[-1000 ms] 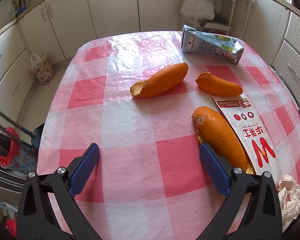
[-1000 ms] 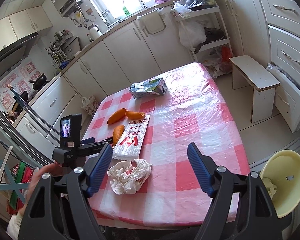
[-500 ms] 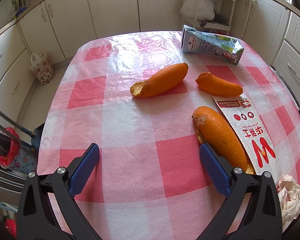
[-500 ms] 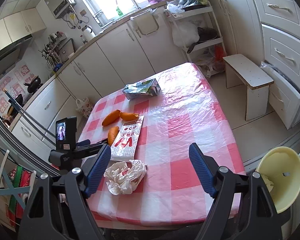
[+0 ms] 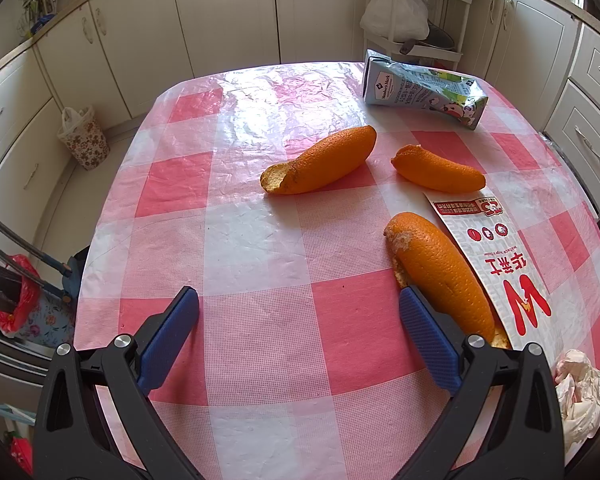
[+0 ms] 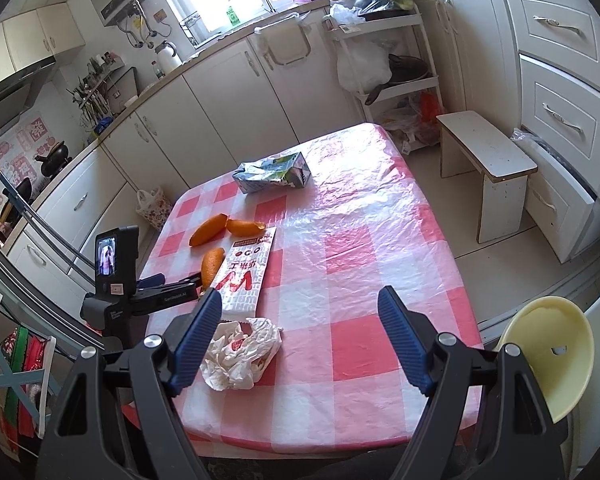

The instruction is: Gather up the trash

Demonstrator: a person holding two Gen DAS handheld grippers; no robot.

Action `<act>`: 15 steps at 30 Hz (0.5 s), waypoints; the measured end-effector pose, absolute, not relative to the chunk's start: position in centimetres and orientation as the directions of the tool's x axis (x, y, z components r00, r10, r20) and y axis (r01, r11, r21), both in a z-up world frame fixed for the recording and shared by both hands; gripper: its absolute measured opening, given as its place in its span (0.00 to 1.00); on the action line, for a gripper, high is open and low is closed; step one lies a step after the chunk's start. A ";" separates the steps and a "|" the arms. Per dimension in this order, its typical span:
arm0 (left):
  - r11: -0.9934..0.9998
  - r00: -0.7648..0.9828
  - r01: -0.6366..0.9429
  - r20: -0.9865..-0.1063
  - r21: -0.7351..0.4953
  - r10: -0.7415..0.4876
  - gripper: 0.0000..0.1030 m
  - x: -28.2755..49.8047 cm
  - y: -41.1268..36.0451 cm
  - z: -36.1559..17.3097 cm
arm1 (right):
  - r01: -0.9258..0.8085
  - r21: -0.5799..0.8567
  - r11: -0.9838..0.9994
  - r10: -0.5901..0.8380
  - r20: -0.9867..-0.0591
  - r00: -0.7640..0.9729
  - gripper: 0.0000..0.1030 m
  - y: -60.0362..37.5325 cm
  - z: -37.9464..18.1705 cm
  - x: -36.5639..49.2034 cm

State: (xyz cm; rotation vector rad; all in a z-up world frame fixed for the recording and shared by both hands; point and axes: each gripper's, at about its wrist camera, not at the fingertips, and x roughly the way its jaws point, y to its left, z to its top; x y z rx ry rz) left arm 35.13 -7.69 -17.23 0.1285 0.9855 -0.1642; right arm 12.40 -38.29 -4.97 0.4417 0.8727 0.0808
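Three orange peels lie on the pink checked table: one in the middle, one to its right, and a nearer one partly on a flat white wrapper with a red W. A crushed milk carton lies at the far right. A crumpled white tissue sits near the front edge. My left gripper stands open low over the table, its right finger just beside the near peel. My right gripper hangs open above the front edge, its left finger over the tissue. Both hold nothing.
A pale yellow bin stands on the floor at the table's right front corner. A white stool and drawer cabinets are on the right. White cabinets line the far wall. A floral bag sits on the floor left.
The right wrist view has tilted slightly downward, so the table and tissue sit a little closer in frame. The left gripper has not moved. Both stay open.
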 end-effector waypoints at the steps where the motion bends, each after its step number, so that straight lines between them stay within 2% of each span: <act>1: 0.980 0.542 0.196 -0.837 0.033 -0.080 0.93 35.1 -7.7 -17.2 | 0.107 0.405 0.908 0.247 -0.724 0.644 0.75 -38.2 -5.0 12.4; 15: 0.980 0.541 0.196 -0.837 0.033 -0.080 0.93 35.1 -7.7 -17.2 | 0.105 0.406 0.908 0.243 -0.713 0.658 0.75 -38.5 -4.7 11.8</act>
